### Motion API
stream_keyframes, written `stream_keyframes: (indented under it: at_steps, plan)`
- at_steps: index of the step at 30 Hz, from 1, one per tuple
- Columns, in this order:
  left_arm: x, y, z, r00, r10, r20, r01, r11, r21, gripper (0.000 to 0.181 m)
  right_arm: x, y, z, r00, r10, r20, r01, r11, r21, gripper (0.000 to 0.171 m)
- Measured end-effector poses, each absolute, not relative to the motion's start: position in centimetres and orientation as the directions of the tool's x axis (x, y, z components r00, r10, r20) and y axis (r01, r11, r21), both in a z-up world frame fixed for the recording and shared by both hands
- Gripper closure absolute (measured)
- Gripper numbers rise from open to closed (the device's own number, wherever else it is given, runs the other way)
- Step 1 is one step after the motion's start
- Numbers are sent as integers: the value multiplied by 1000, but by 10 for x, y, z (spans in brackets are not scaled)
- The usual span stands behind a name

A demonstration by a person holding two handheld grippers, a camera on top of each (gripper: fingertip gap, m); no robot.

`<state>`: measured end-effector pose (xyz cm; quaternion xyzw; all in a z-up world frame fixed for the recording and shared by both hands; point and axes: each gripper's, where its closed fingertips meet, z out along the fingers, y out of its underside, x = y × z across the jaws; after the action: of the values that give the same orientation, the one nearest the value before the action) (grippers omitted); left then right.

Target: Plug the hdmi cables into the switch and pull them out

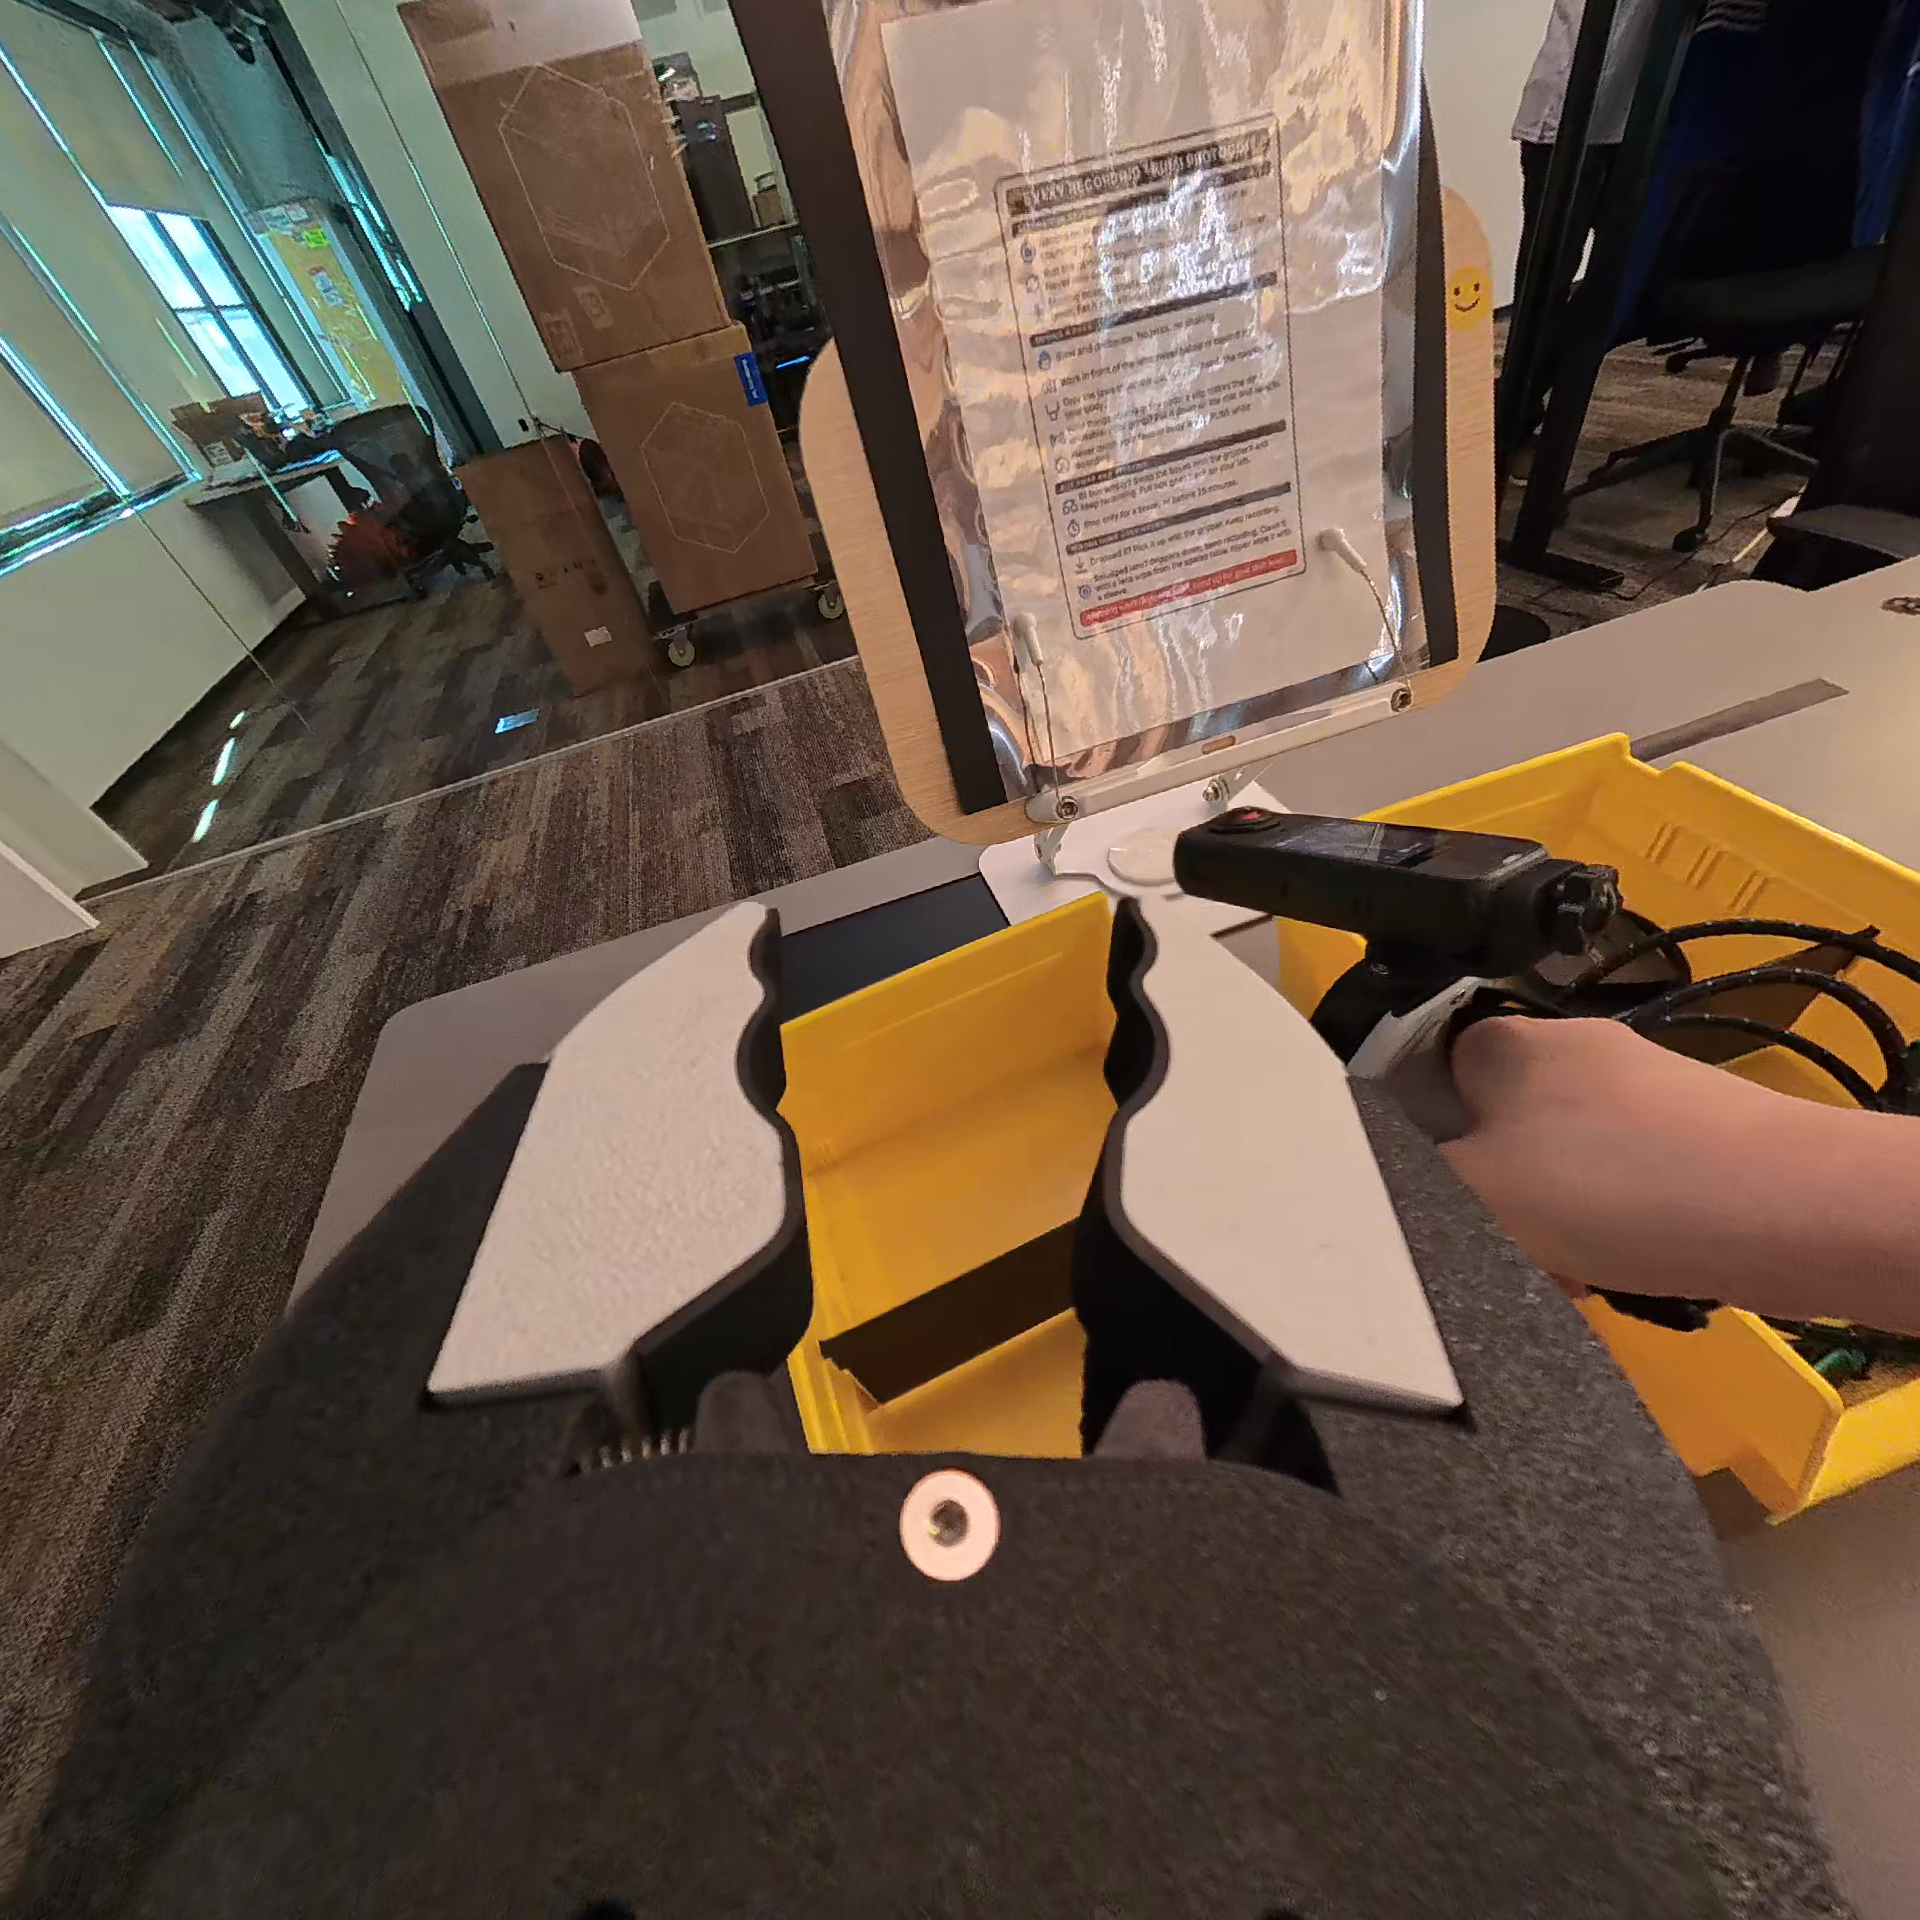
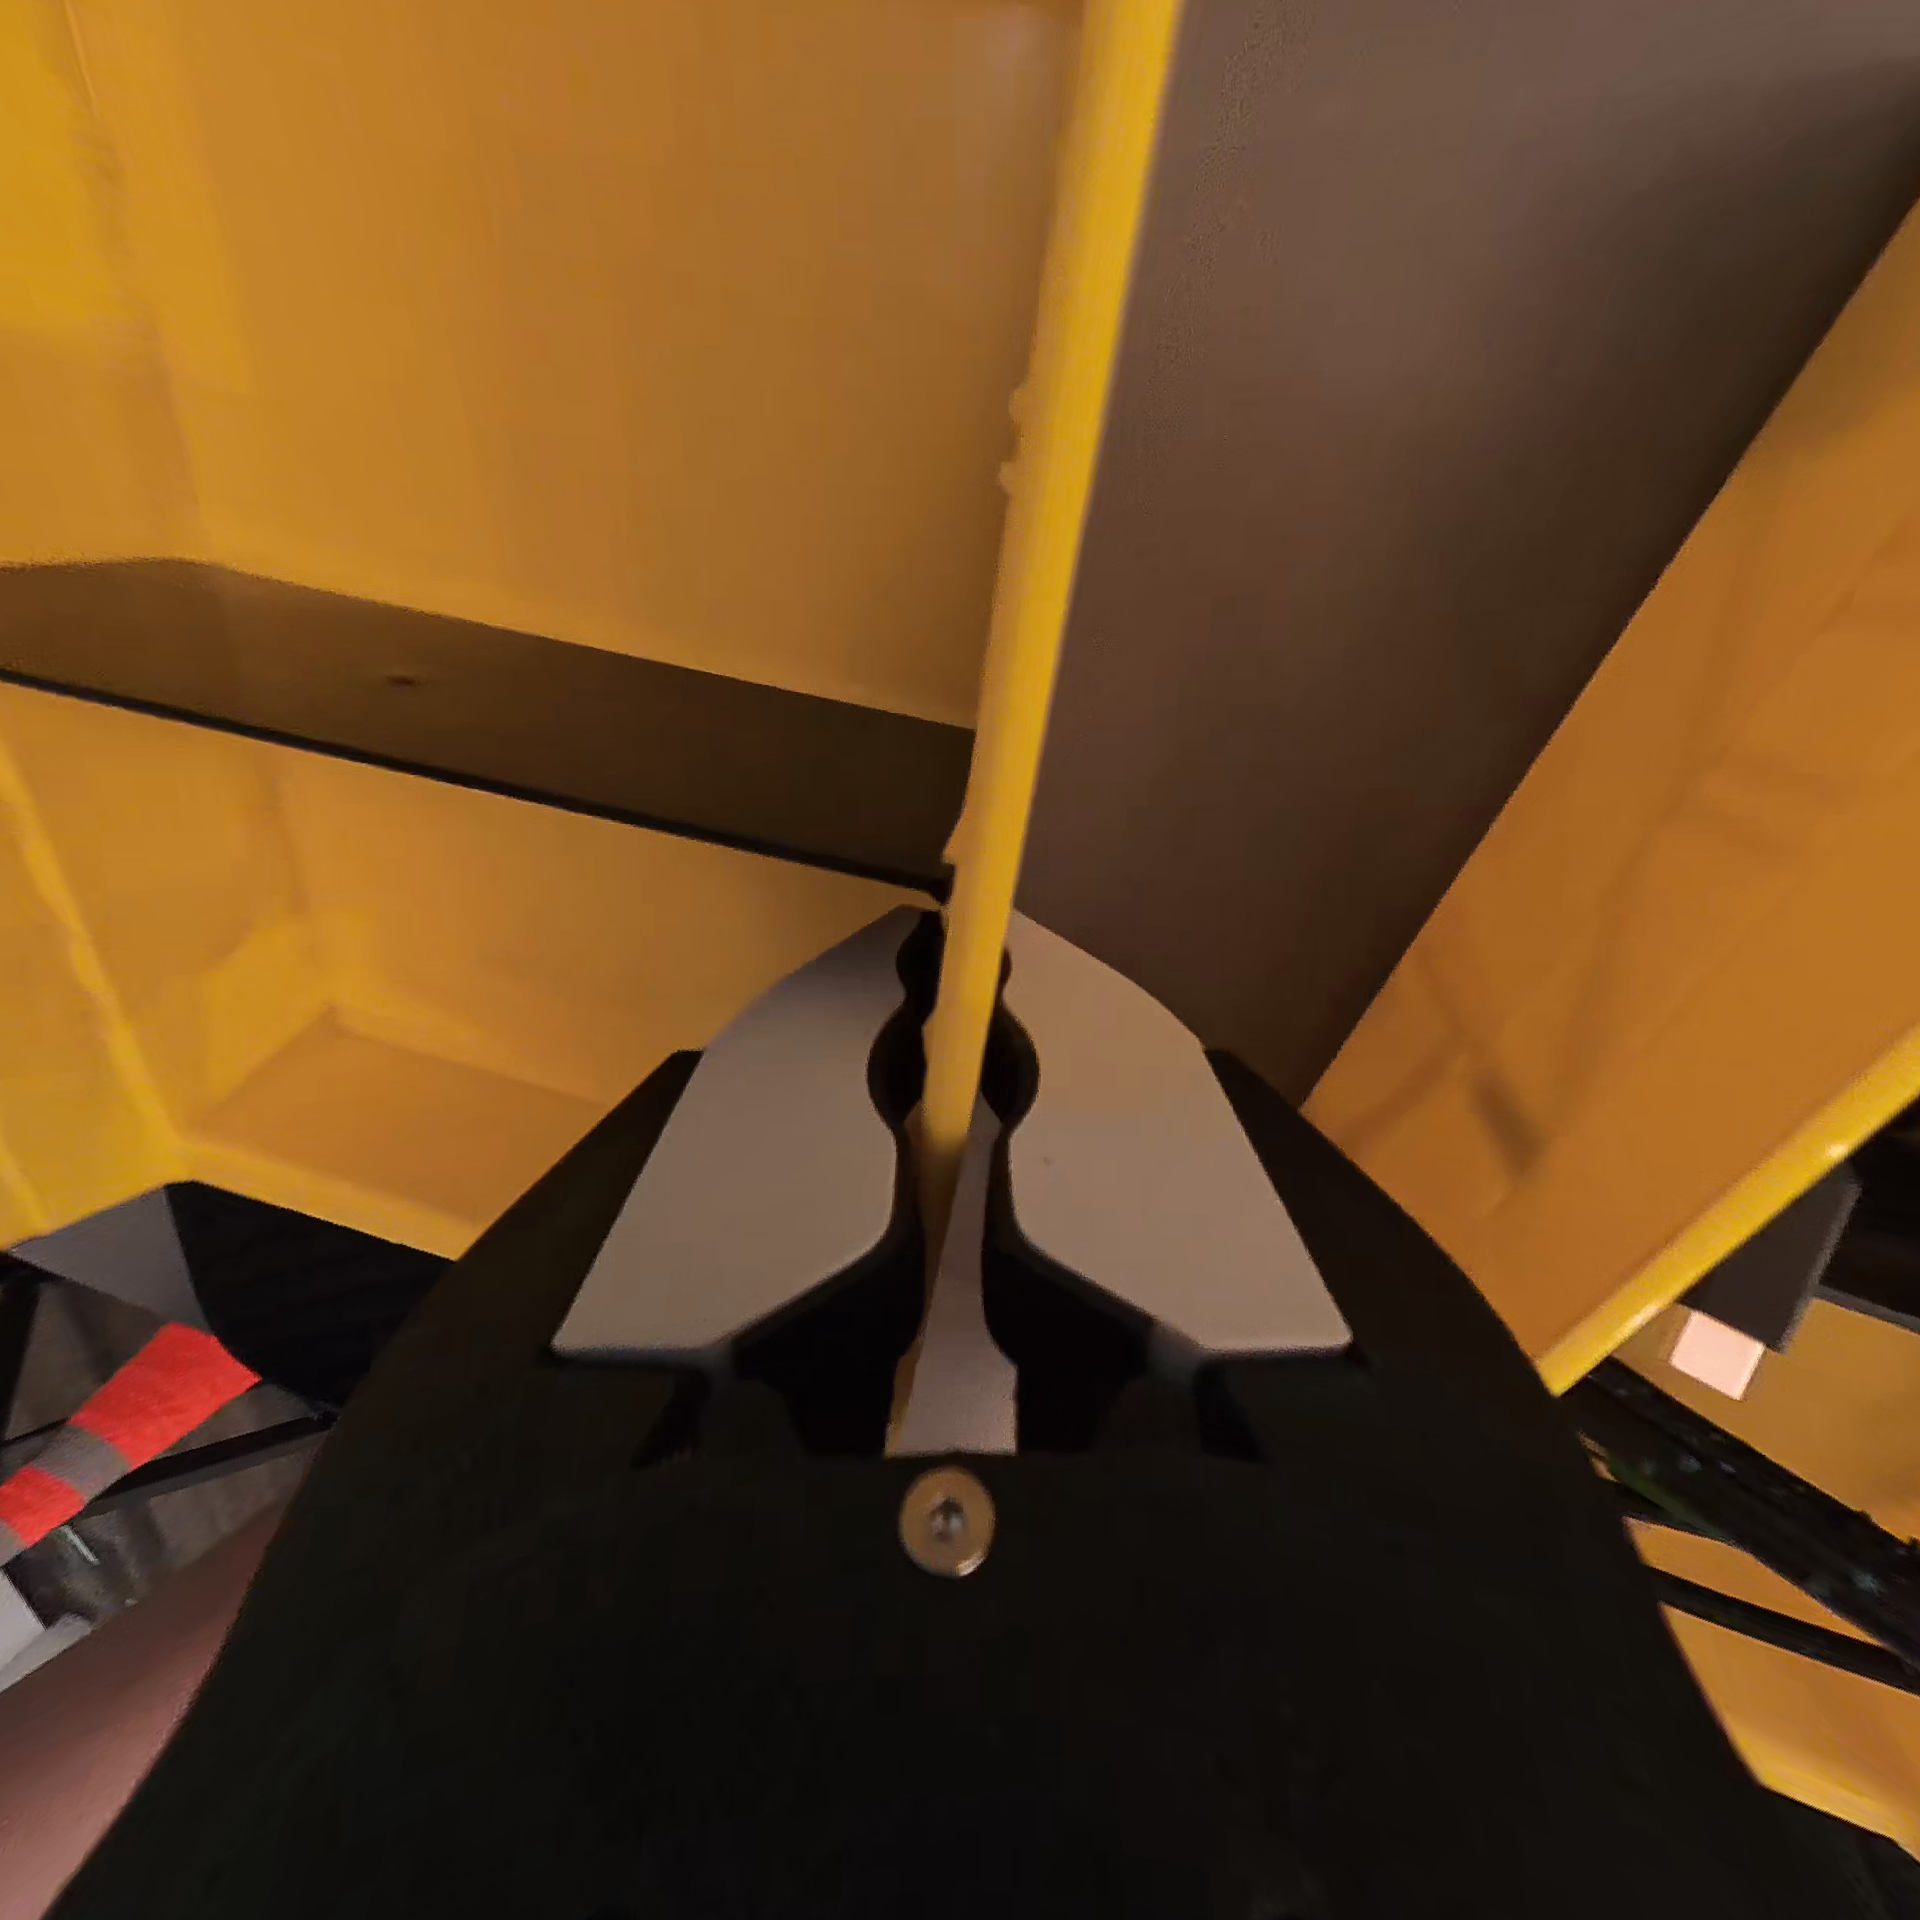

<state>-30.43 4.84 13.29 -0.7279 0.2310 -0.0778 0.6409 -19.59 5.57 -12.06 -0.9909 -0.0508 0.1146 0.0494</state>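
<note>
My left gripper is open and empty, held above a yellow bin with a black divider across it. My right gripper is shut on the thin side wall of that yellow bin. In the left wrist view a hand holds the right gripper, with its black camera on top and its fingers hidden. Black braided cables coil in a second yellow bin on the right. A dark cable plug with a metal end lies in that bin. No switch shows.
An upright board with a plastic-covered sheet stands at the back of the grey table. Cardboard boxes and office chairs stand on the carpet beyond. A red-and-grey striped thing shows at the lower left of the right wrist view. The tips of one gripper are about 25 cm away from the tips of the other.
</note>
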Motion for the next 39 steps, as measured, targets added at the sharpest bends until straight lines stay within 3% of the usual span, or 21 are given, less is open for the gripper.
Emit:
stream_keyframes:
  at_steps: [5,9,13,18,23,30,35,39]
  plan:
    - [-316,30,162,906,-415,-78,-93,-17,-995,116,-209,62,-96,948,137,-288,120,-990,-78,166]
    - [-310,-10,199,860,-510,-17,49,116,-992,119,-222,68,-52,921,199,-334,177,-979,-97,166]
    - [-303,-52,223,782,-623,-8,144,193,-970,111,-198,67,0,909,282,-306,258,-959,-117,166]
    - [-302,-67,226,672,-739,48,233,150,-961,108,-103,51,60,907,257,-334,224,-965,-136,166]
    - [-304,-50,212,665,-740,100,223,69,-972,113,49,15,93,922,127,-365,65,-982,-177,167]
    - [-276,-45,203,663,-746,72,148,36,-988,117,240,-63,38,928,-162,-336,-235,-954,-188,166]
    - [-248,-43,188,668,-744,-22,2,32,-999,117,310,-105,-42,862,-346,-370,-418,-898,-136,167]
    - [-232,-33,177,679,-733,-46,-60,8,-998,117,322,-106,-102,848,-377,-371,-440,-892,-99,162]
